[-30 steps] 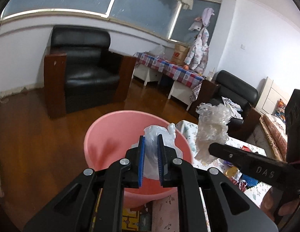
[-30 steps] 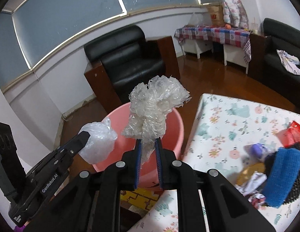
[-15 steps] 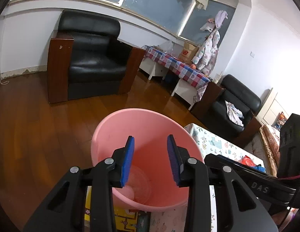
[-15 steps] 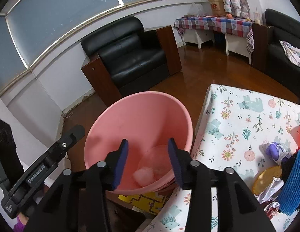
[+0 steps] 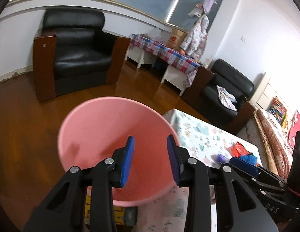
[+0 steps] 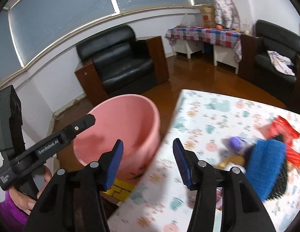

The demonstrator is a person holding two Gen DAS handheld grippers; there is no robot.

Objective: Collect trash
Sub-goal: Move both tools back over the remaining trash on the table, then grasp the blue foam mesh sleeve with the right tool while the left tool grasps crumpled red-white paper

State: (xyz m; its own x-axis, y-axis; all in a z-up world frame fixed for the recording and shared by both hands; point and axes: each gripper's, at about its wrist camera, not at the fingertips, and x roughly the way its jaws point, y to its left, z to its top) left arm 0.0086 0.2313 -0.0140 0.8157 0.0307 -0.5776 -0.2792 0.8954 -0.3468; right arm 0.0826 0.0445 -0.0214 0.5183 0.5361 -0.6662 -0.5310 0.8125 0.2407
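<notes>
A pink bucket (image 5: 103, 135) stands on the floor beside a table with a floral cloth (image 5: 198, 133); it also shows in the right wrist view (image 6: 126, 123). My left gripper (image 5: 150, 158) is open and empty above the bucket's mouth. My right gripper (image 6: 148, 162) is open and empty over the gap between the bucket and the table edge (image 6: 169, 131). Trash lies on the table: a red wrapper (image 6: 285, 127), a purple piece (image 6: 237, 143), a blue scrubber (image 6: 266, 166). The bucket's bottom is hidden.
A black armchair (image 5: 76, 54) stands behind the bucket on the wooden floor (image 5: 24, 125). A second black chair (image 5: 227, 89) and a low table with a checked cloth (image 5: 165, 52) are at the back right. A yellow box (image 6: 121, 189) sits under the bucket.
Both grippers opened and dropped their plastic bags into the bucket, then drew back and swung right toward the table.
</notes>
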